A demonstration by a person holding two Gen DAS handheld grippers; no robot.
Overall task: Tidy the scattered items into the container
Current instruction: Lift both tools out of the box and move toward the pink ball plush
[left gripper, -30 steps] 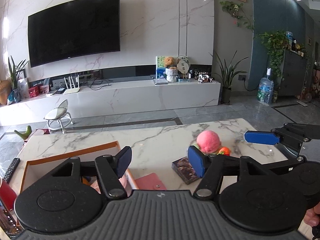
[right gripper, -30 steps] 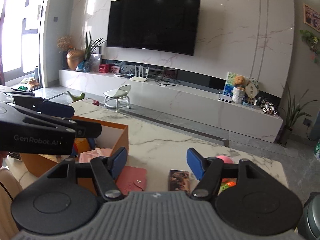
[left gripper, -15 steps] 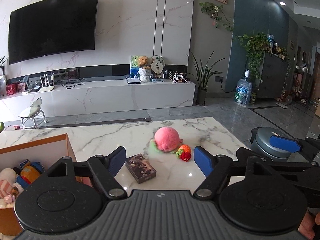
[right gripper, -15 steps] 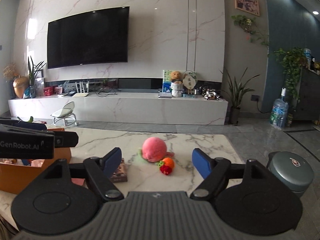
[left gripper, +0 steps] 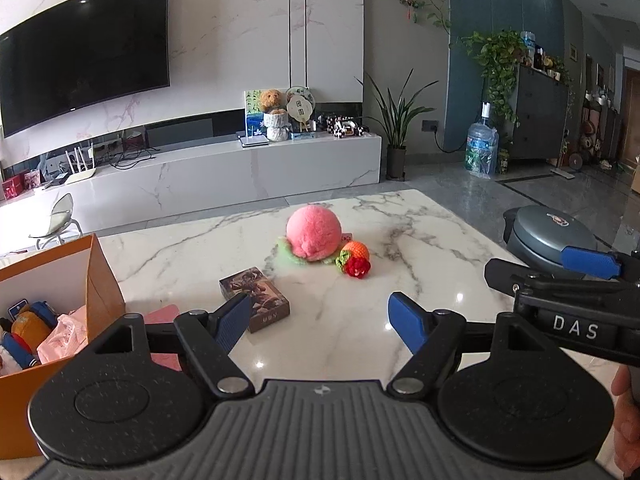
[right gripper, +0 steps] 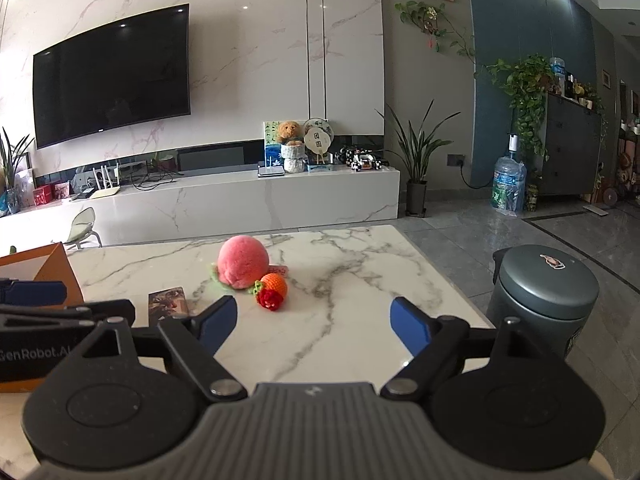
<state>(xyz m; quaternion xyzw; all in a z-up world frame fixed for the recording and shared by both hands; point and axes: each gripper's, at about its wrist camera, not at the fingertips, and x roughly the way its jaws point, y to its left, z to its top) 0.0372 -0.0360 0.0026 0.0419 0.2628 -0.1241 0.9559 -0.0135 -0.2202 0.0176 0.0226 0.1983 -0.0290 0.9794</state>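
Both views have swung right since a second ago — away from the orange box and onto the open marble tabletop [left gripper: 420, 216], where the loose items now sit ahead. The left gripper [left gripper: 322, 318] has just been opening its jaws and they stand wide with nothing between them; the right gripper [right gripper: 314, 322] has been opening too, and its jaws are likewise spread and empty, above bare marble.

Nearest on the left, the orange box [left gripper: 102, 284] stands at the table's left edge, holding a pink bag and other soft things. A pink card holder [left gripper: 162, 314] lies flat just beside its near corner. A little farther, the dark card box [left gripper: 256, 294] lies flat, just beyond the left gripper's left finger. Farther still, near the table's middle, the pink plush peach [left gripper: 314, 234] rests on its green leaf, with the small orange and red crochet fruit [left gripper: 354, 258] touching its right side.

Off the table's right edge stands a grey lidded bin [right gripper: 544, 296]. A white media console [right gripper: 248, 200] and a wall television [right gripper: 110, 74] lie beyond.
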